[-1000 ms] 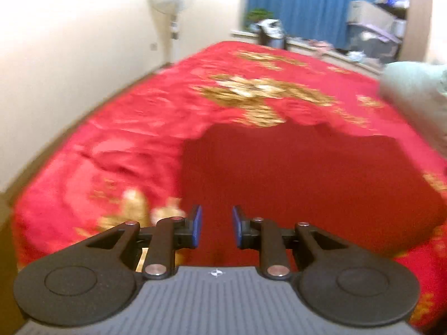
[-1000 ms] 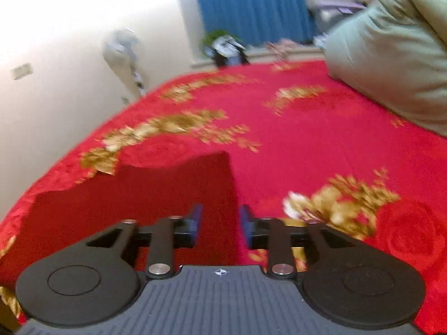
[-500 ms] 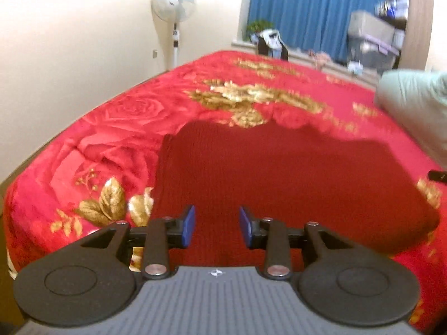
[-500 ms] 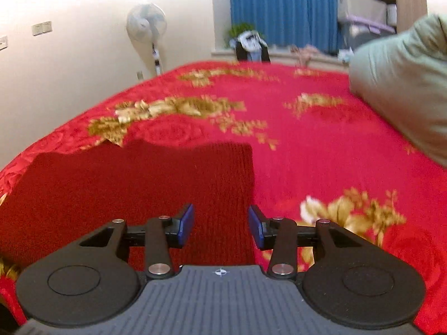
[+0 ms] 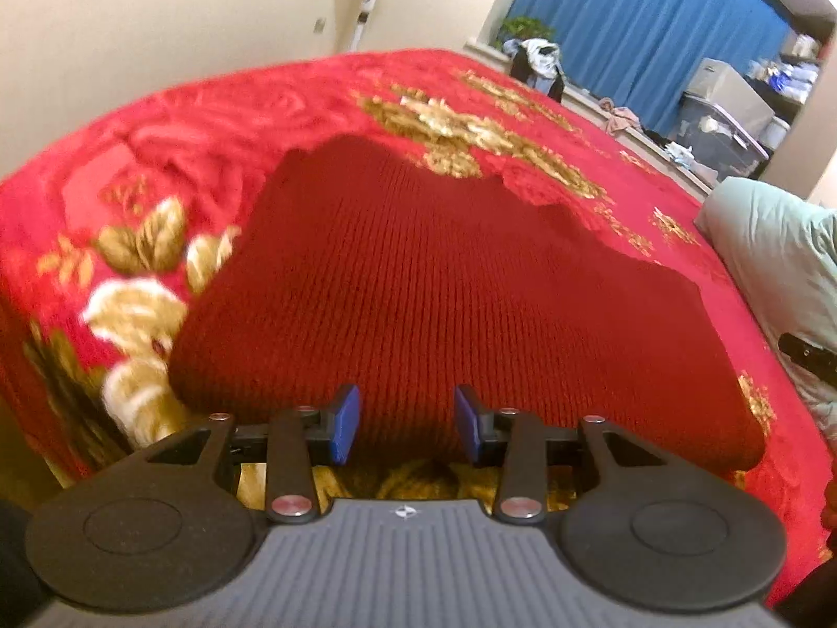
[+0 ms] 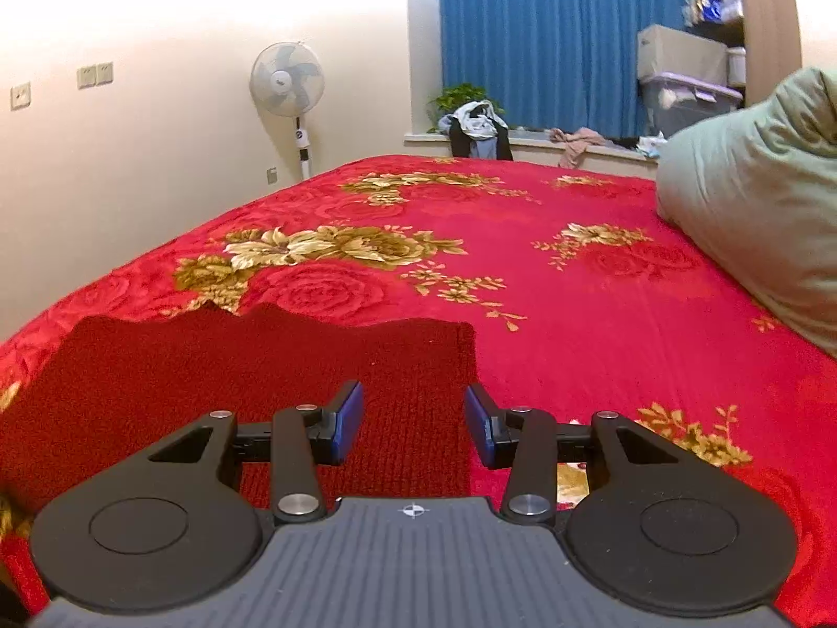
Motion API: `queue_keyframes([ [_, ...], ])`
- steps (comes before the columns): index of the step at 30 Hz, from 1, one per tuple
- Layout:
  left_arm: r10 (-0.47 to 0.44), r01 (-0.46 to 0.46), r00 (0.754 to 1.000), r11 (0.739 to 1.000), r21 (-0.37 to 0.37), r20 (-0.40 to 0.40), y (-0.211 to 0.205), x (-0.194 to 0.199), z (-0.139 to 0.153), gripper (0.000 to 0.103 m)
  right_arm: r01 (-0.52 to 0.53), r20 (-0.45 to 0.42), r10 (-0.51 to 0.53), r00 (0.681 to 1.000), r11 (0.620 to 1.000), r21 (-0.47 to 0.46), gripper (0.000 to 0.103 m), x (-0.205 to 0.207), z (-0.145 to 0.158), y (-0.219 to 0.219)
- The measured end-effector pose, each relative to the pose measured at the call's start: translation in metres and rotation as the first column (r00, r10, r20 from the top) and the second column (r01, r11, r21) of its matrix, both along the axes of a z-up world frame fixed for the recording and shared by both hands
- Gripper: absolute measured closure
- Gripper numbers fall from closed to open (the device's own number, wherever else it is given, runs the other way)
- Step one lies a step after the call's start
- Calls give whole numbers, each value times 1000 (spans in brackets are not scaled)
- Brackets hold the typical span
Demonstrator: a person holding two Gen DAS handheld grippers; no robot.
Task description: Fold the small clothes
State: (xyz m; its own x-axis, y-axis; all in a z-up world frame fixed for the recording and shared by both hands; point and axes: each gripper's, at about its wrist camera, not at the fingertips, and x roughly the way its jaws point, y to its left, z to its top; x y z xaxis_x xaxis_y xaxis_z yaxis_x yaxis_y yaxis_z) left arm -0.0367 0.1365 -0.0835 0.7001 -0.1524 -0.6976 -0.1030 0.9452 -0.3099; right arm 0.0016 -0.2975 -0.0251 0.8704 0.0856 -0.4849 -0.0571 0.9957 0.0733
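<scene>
Dark red knitted garment [image 5: 444,282], one, spread flat on bed [image 6: 601,324] near its near edge and toward the near left corner. Bed covered by one bright red blanket [image 5: 172,120] printed with gold flowers. Pale green pillow [image 6: 753,209], one, at the right edge of the bed, well apart from the garment.

Left tongs [image 5: 407,421], one pair, blue pads [image 5: 346,421], jaws partway apart and opening; near hem of the garment seen in the gap between the pads, pads not pressing on it. Contact with the cloth not determinable from this view. Picture blurred toward the left edge of the bed.

Right tongs [image 6: 413,421], one pair, blue pads [image 6: 349,418], jaws partway apart and opening; right-hand strip of the garment seen between them, the garment's right edge running just inside the right pad. Nothing clamped; touch on the cloth not determinable.

Background, beyond the far edge of the bed: standing fan [image 6: 287,81], one, against the wall; blue curtain [image 6: 533,36], one; potted plant [image 6: 460,97], one, on the window ledge; heap of clothes [image 6: 478,128], one, beside the plant; storage boxes [image 6: 685,78], two, stacked at right.
</scene>
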Motion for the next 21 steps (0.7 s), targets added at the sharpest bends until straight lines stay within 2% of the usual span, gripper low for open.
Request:
queue_keyframes([
  [3,16,-19,999,998,-63,-40,6,1,-8,47,1,1,-1,1000,1000,31,54,1,2,-3],
  [11,96,-118,988,975,-186,-121,32,0,-21,45,-8,-18,8,1000,1000,5,54,5,-4,3],
  [13,136,-168,979,957,-235,-149,43,4,-28,45,-4,-24,4,1000,1000,3,54,7,-5,5],
  [16,200,-249,963,917,-311,-182,57,10,-39,43,1,-32,0,999,1000,11,54,12,-7,5],
  [21,300,-350,935,866,-358,-189,71,15,-42,42,8,-41,-8,999,1000,-6,54,13,-11,5],
])
